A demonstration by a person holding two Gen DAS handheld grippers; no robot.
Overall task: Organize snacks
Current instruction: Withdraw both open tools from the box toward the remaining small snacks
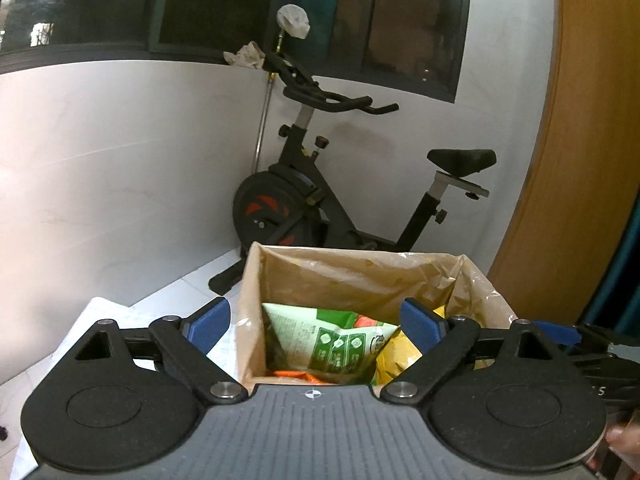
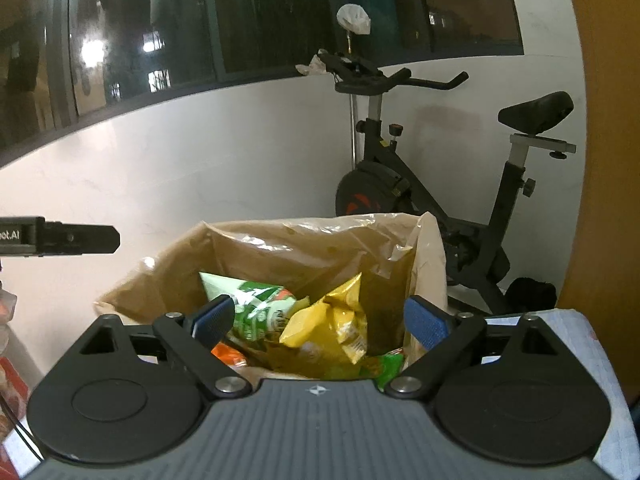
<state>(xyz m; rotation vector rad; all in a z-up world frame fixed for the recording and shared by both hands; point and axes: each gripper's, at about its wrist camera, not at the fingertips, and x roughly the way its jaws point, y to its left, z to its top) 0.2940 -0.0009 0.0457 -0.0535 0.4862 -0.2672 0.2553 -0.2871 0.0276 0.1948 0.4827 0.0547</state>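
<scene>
A cardboard box lined with a tan plastic bag (image 1: pixel 360 276) stands just ahead of both grippers. Inside lie a green snack bag (image 1: pixel 340 344), a yellow snack bag (image 1: pixel 394 360) and an orange packet (image 1: pixel 296 374). My left gripper (image 1: pixel 316 326) hovers at the box's near rim, open, nothing between its blue pads. In the right wrist view the lined box (image 2: pixel 304 248) holds the green bag (image 2: pixel 256 312), the yellow bag (image 2: pixel 324 320) and the orange packet (image 2: pixel 228 352). My right gripper (image 2: pixel 320 322) is open over them and grips nothing.
A black exercise bike (image 1: pixel 304 200) stands behind the box against the white wall, below a dark window. A wooden panel (image 1: pixel 580 140) rises on the right. White patterned cloth (image 2: pixel 592 352) covers the surface. Red packaging (image 2: pixel 12 380) sits at the left edge.
</scene>
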